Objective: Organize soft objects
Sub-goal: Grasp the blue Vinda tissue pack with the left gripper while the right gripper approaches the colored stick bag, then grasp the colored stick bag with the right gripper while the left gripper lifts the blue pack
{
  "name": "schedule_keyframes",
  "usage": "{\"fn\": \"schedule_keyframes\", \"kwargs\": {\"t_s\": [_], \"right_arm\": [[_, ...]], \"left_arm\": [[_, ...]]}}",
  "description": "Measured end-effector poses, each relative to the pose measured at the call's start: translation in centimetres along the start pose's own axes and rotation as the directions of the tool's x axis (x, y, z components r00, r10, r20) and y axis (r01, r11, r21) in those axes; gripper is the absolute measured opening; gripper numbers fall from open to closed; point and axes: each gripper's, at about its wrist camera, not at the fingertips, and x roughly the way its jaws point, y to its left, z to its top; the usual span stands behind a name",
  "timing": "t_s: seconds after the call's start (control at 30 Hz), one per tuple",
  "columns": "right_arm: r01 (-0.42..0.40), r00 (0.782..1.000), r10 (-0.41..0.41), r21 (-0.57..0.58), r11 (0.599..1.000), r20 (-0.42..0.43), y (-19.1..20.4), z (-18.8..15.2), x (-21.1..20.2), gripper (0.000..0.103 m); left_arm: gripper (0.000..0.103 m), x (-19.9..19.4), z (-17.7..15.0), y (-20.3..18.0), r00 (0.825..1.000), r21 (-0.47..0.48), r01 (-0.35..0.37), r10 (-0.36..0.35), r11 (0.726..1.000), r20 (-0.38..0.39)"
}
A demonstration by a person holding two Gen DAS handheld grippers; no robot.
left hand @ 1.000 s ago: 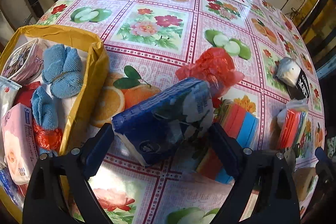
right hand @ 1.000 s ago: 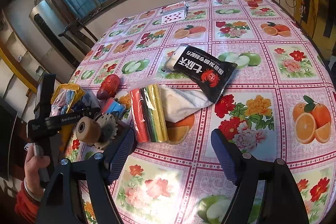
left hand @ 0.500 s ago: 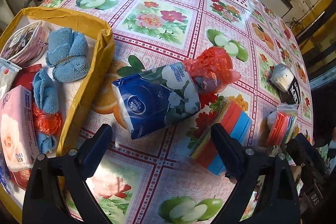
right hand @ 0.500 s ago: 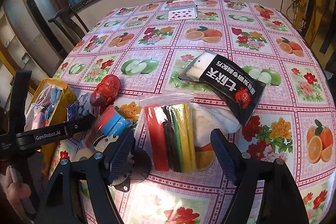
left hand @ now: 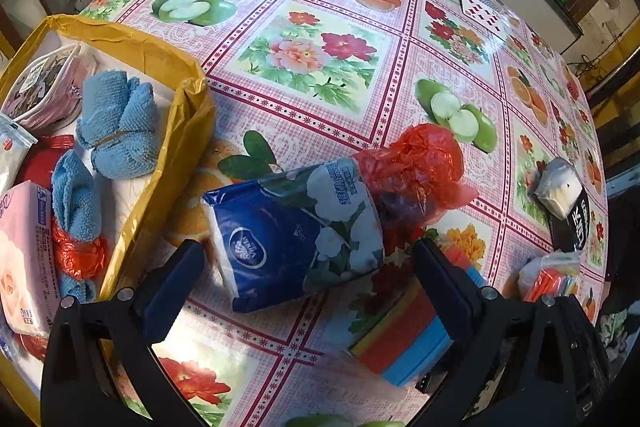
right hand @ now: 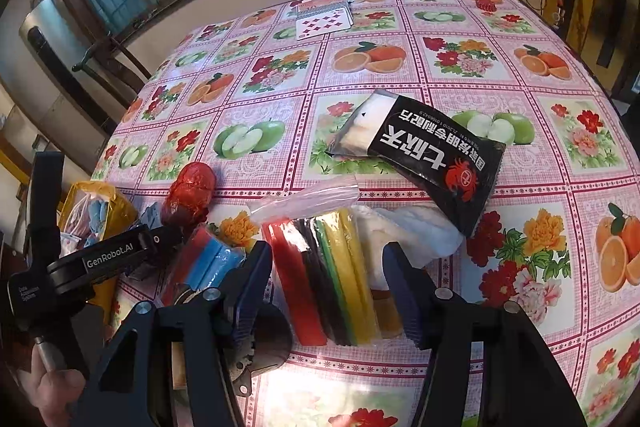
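Two tongs hang over the worktop (left hand: 304,39), both wide open and empty. The left tongs (left hand: 308,279) straddle the blue tissue pack (left hand: 296,231), which lies on the cloth just beside the yellow bin (left hand: 188,131) near the worktop's left edge; no pad touches it. The right tongs (right hand: 326,291) frame the bag of coloured cloths (right hand: 332,275). Judging by this, the grasping step is in hand: each pair should drop lower, close on its soft item, then carry it into the bin.

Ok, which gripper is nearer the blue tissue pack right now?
Left. The left gripper is open with the blue tissue pack right between its fingers; the right gripper straddles the bagged coloured cloths farther away.
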Motion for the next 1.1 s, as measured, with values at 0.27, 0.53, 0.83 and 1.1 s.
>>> {"fn": "schedule_keyframes", "kwargs": {"t_s": [0.27,0.53,0.83,1.1], "right_arm": [[-0.025,1.000,0.025,0.021,0.999,-0.018,-0.6,-0.2,0.4,0.061],[-0.019,1.000,0.019,0.023,1.000,-0.015,-1.0,-0.6,0.3,0.061],[-0.008,1.000,0.008,0.019,1.000,-0.006,-1.0,-0.8,-0.2,0.061],[-0.029,0.999,0.030,0.019,0.999,-0.021,-1.1,-0.9,0.0,0.061]], "left_arm": [[0.103,0.2,-0.2,-1.1,0.995,-0.014,0.088,-0.089,0.996,-0.047],[0.103,-0.2,0.2,0.4,0.988,-0.061,0.148,-0.151,0.987,-0.043],[0.103,-0.1,0.4,0.3,0.997,-0.029,0.074,-0.073,0.997,0.020],[0.103,0.2,0.6,0.7,0.999,-0.011,0.030,-0.030,0.999,0.027]]}}
